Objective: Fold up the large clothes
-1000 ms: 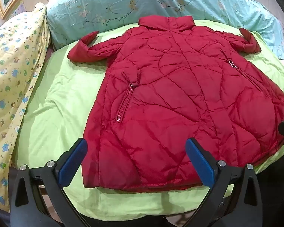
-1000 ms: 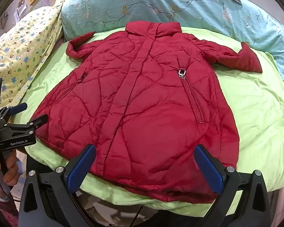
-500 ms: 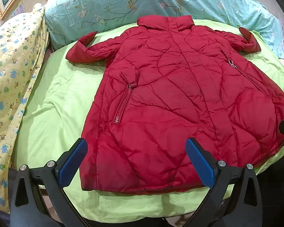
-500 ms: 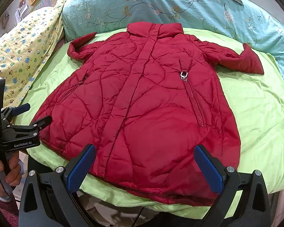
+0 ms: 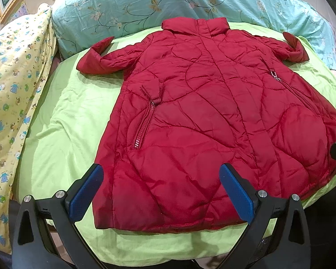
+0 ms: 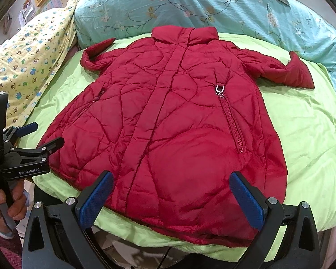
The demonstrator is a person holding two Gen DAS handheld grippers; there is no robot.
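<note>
1. My left gripper (image 5: pixel 161 192) is spread wide with nothing in it, low in the frame over the hem.
2. My right gripper (image 6: pixel 172 199) is likewise wide apart and empty.
3. The red coat (image 6: pixel 168 123) lies flat, mid-frame, on the green sheet (image 6: pixel 306 130).
4. A teal floral pillow (image 5: pixel 145 6) fills the top.
</note>
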